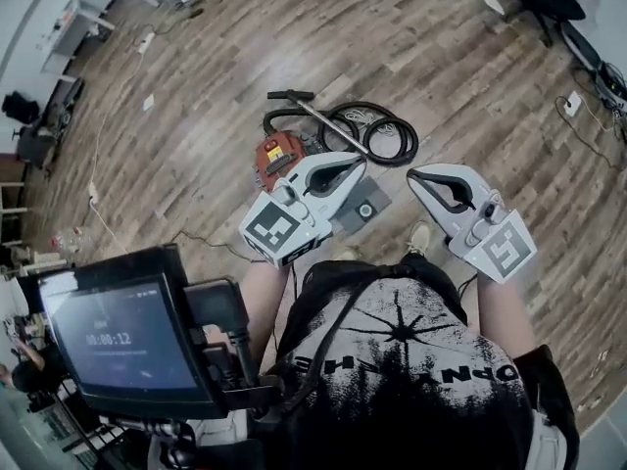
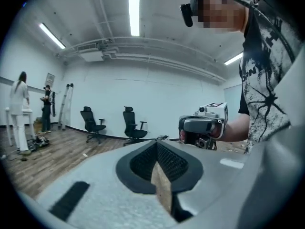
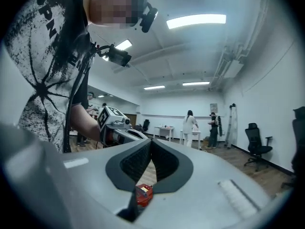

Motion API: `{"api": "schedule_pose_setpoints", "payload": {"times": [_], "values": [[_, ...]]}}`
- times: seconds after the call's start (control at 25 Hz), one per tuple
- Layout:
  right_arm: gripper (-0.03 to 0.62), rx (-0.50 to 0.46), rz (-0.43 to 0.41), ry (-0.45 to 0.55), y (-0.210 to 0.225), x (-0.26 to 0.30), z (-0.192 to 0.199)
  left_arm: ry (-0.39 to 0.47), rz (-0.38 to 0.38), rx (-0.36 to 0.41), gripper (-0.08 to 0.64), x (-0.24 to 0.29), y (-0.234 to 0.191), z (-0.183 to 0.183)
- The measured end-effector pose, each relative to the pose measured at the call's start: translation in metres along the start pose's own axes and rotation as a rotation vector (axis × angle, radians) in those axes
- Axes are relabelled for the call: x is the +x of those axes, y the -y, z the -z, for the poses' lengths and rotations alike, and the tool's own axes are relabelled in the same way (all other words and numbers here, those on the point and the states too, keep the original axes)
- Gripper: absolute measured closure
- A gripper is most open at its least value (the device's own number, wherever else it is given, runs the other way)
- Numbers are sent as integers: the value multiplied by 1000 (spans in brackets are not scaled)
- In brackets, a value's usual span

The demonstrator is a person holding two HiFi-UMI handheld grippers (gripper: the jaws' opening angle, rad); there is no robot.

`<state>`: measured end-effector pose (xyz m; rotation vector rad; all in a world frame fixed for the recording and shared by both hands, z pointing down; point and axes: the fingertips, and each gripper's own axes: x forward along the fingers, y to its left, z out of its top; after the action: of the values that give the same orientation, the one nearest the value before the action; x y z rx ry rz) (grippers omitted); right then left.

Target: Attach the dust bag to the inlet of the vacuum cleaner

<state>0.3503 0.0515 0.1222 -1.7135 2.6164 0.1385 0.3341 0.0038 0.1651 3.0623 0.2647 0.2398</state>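
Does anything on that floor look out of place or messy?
The grey dust bag lies loose on the floor beside the red vacuum cleaner, not fitted to it; the hose sprawls in a coil nearby.

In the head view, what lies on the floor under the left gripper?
The red vacuum cleaner and a grey dust bag show past the left gripper; it covers their near parts.

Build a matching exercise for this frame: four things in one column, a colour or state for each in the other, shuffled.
Things:
1. vacuum cleaner
2. hose
3. left gripper
4. dust bag

Descriptions:
A. black, coiled in loops
B. shut, nothing between the jaws
C. red body
D. grey, flat, with a round hole

Pairs: 1-C, 2-A, 3-B, 4-D
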Motion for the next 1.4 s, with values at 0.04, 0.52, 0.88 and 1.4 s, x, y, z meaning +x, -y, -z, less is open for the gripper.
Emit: {"api": "schedule_pose_setpoints", "payload": {"times": [0.04, 0.52, 0.88, 1.4], "values": [[584, -1, -51, 7, 2, 2, -2, 5, -57, -14, 561, -3, -2, -1], [584, 81, -575, 11, -42, 20, 30, -19, -598, -164, 561, -73, 36, 36], [584, 16, -644, -49, -100, 25, 42, 52, -674, -195, 561, -126, 75, 60], [584, -44, -633, -110, -162, 8, 65, 66, -623, -158, 561, -147, 117, 82]]}}
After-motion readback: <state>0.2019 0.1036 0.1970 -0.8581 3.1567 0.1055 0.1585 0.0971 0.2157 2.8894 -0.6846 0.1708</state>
